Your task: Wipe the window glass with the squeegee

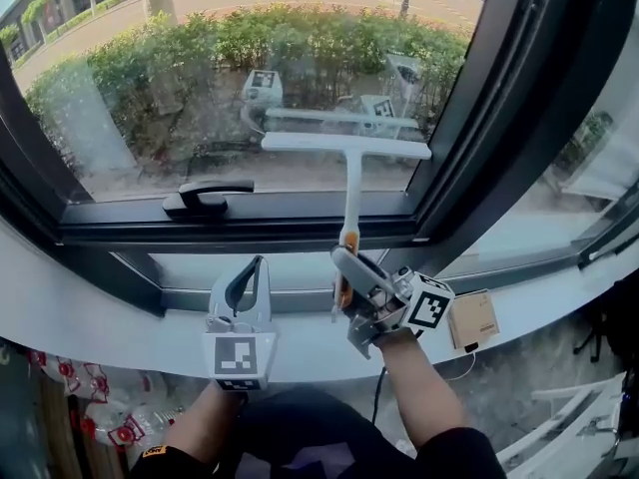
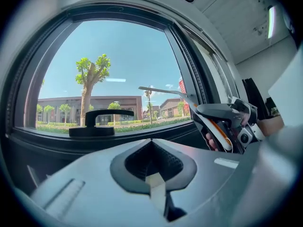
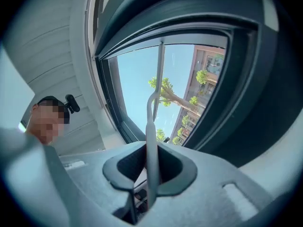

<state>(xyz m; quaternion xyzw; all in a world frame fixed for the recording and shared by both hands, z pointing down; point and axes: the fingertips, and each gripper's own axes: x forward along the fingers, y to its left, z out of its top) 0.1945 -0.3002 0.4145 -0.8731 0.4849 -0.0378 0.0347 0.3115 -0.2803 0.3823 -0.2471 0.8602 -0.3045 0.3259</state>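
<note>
Clamping the squeegee [image 1: 351,193] low on its thin handle, my right gripper [image 1: 349,267] has its jaws closed tight on the shaft just above the sill [image 1: 100,317]. The blade [image 1: 344,145] lies across the lower part of the window glass [image 1: 200,78], its right end close to the right-hand frame [image 1: 479,98]. My left gripper [image 1: 250,279] hovers over the sill, jaws together on nothing. The worry: I'm holding far from the blade, so it could twist in the grip, lift one end and leave streaks, or that right end could snag the frame. I can't tell whether the rubber really touches, because a reflection [image 1: 339,118] doubles the blade. My right gripper view shows it only edge-on, a thin line.
</note>
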